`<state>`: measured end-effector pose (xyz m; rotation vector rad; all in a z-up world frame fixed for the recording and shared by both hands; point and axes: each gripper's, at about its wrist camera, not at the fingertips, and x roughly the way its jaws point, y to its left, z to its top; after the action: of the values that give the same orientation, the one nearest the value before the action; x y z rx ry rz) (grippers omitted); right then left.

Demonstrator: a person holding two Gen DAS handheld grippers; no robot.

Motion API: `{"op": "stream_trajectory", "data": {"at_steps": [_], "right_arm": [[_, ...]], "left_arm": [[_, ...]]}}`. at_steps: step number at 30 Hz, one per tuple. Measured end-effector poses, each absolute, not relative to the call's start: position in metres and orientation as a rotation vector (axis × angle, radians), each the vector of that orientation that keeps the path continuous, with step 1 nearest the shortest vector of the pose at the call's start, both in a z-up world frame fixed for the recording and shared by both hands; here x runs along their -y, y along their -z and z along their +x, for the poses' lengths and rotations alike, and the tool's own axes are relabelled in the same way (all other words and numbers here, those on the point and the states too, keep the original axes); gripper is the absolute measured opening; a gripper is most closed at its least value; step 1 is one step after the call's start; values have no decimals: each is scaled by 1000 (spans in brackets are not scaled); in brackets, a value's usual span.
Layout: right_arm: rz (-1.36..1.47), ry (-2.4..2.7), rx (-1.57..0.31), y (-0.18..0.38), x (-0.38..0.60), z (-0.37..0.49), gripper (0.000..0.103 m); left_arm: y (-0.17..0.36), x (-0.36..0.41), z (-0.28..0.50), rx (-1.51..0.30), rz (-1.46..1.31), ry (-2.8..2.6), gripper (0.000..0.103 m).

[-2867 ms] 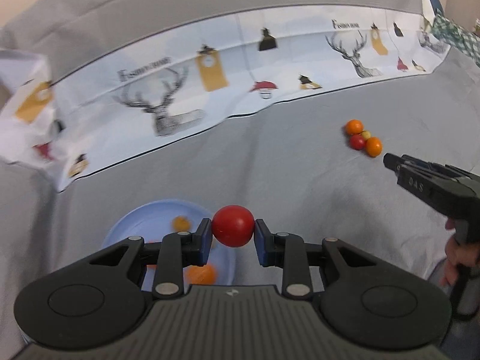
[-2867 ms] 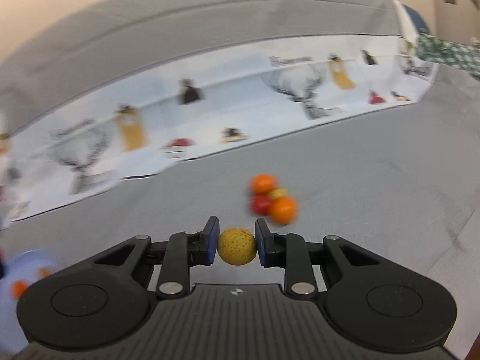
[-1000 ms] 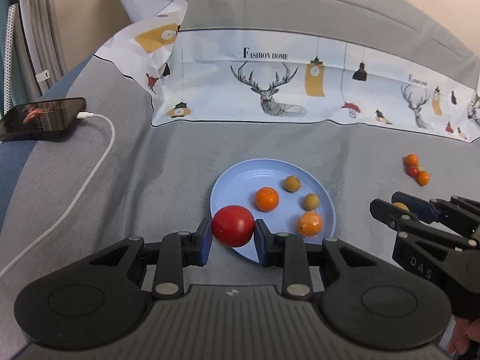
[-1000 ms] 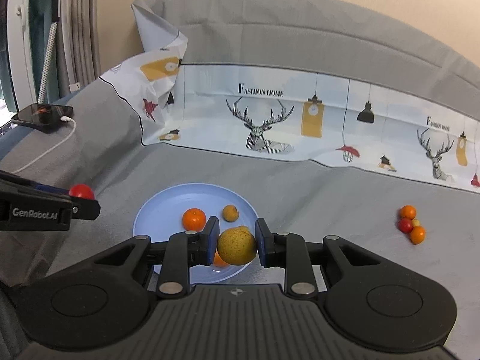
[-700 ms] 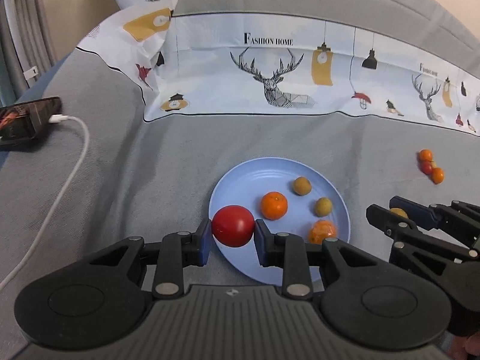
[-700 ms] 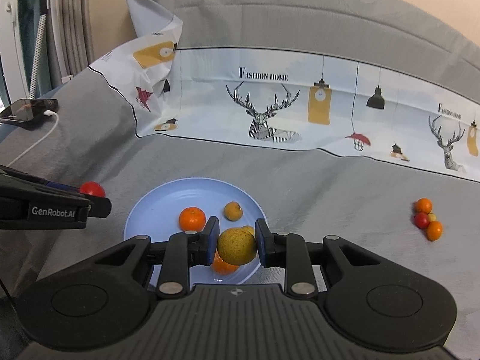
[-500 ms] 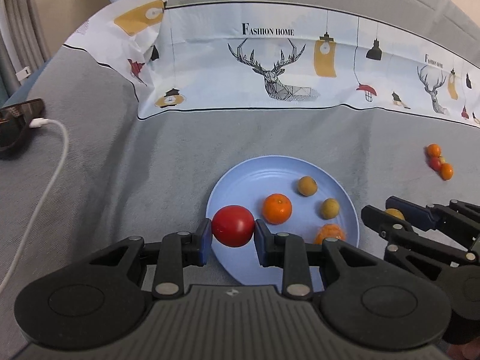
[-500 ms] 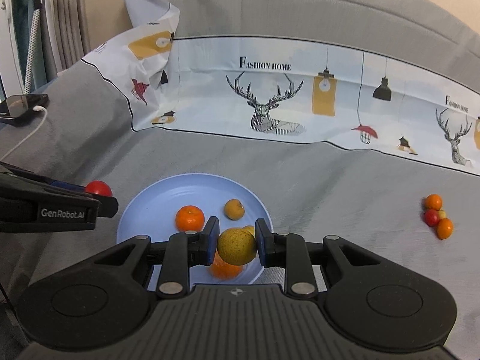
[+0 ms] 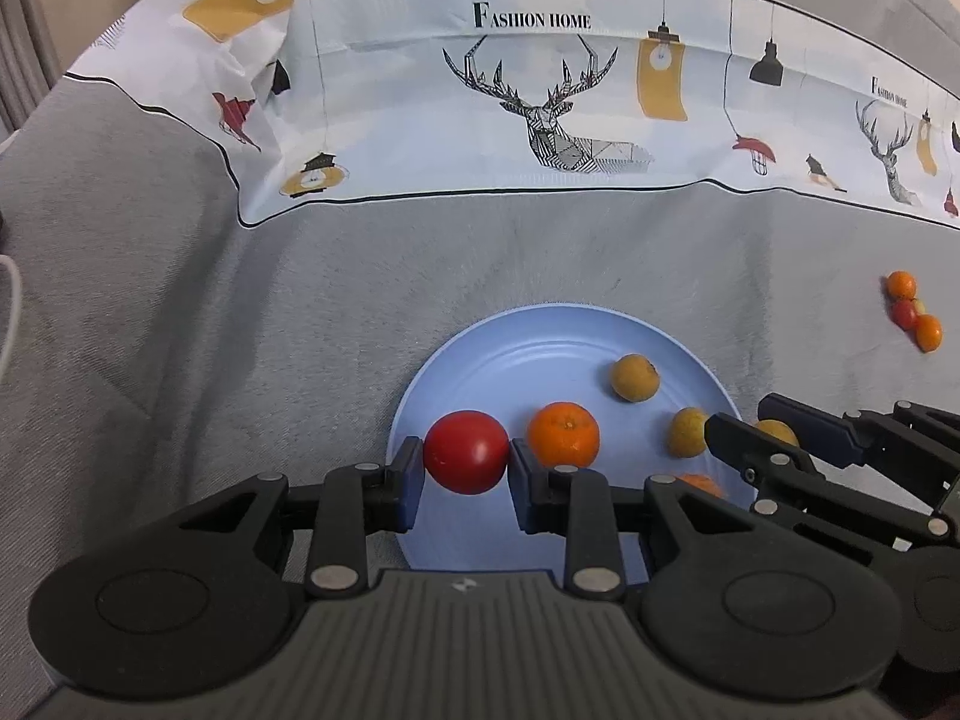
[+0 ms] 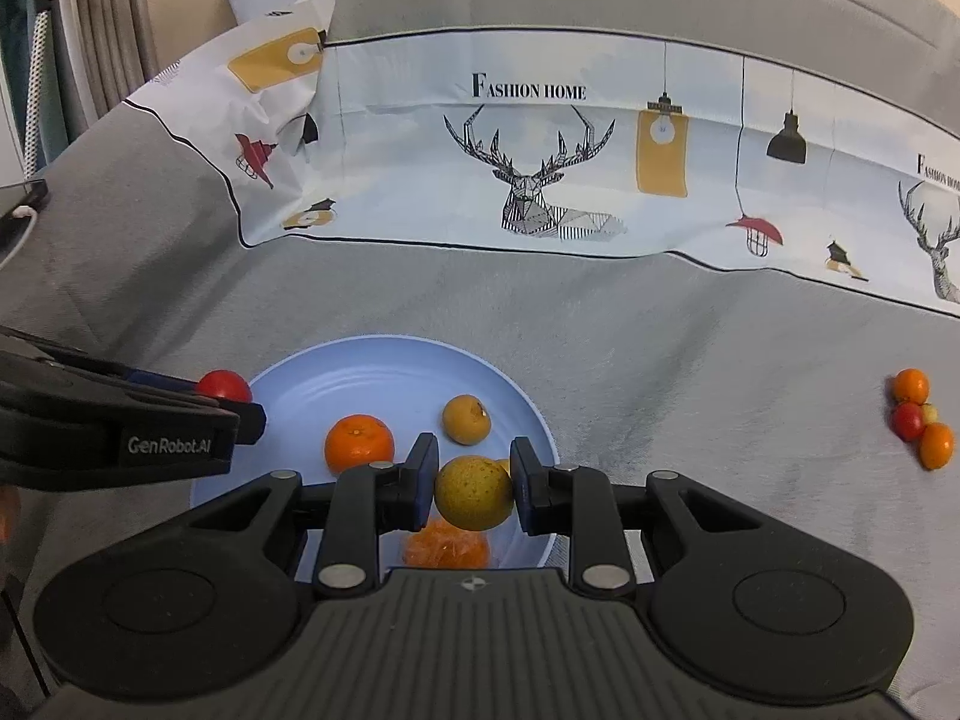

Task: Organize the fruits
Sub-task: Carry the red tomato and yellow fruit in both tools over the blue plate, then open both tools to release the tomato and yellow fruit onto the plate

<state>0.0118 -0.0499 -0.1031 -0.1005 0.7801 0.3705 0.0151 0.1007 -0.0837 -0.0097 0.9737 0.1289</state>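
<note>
A grey cloth (image 9: 240, 324) fills the middle of both frames. A printed sheet (image 10: 540, 168) with deer, lamps and "Fashion Home" runs across the top. A phone (image 10: 21, 195) with its cable (image 10: 18, 240) sits at the left edge, curtains (image 10: 90, 30) upper left.

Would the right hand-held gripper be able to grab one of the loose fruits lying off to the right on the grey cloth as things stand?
Probably not yet. The right hand-held gripper is shut on a yellow fruit over the blue plate, so its jaws are full. The loose fruits lie in the open with nothing in the way.
</note>
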Motion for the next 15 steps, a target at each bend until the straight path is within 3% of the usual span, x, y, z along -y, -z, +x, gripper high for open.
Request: {"op": "stream_trajectory", "data": {"at_steps": [6,8,9,10,15], "right_arm": [[-101,-372,-787,110,45,21,28],[-96,-370,-790,111,44,24,28],[-85,-373,-793,110,44,26,30],[-74,-374,-795,109,44,26,36],[-53,-365,-798,94,56,17,58]], "left_arm": [[94,-106,23,-987,-2,-140,35],[95,-107,25,-987,8,-140,56],[94,-108,24,-975,5,-142,75],[91,-109,22,-957,-1,-145,86],[73,-115,2,-919,-26,-176,98]]}}
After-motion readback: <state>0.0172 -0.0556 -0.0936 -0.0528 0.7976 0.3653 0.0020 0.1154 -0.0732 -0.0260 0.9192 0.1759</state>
